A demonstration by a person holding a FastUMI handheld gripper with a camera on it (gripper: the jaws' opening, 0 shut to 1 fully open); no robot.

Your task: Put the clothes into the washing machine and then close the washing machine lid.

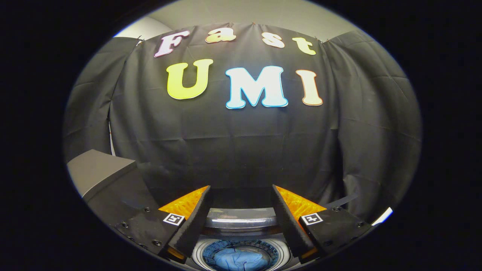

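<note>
**Clothes in the drum, gripper empty above it**

So here's where I'm at. My gripper (241,222) hangs over the washing machine (241,226), looking down past its own fingers (196,222) at the top of the washer. The fingers are spread wide with nothing between them but air; they aren't touching anything.

The clothes (238,259) are down inside the drum (211,252), right below the gap between my fingers. It's a pale blue bundle, crumpled and bunched up, with a few folds and what looks like a seam running across it. It sits roughly in the middle of the drum, and around it I can see the drum's perforated bluish wall all the way round. Nothing from the bundle hangs over the round white rim of the opening, at least in the part I can see.

The lid (239,218) is open. It's a clear, glossy panel standing up at the back of the opening, just beyond the drum and between my fingertips. It catches some light along its top edge.

Room-wise: beyond the washer there's only the black cloth wall (241,143), a good way behind the lid. Off to the left of the washer there's a grey box-like unit (98,169) with a flat top, rising higher than the washer top, near my left finger. To the right of the washer it's just more cloth draped down. Space straight above the opening is free.
</note>
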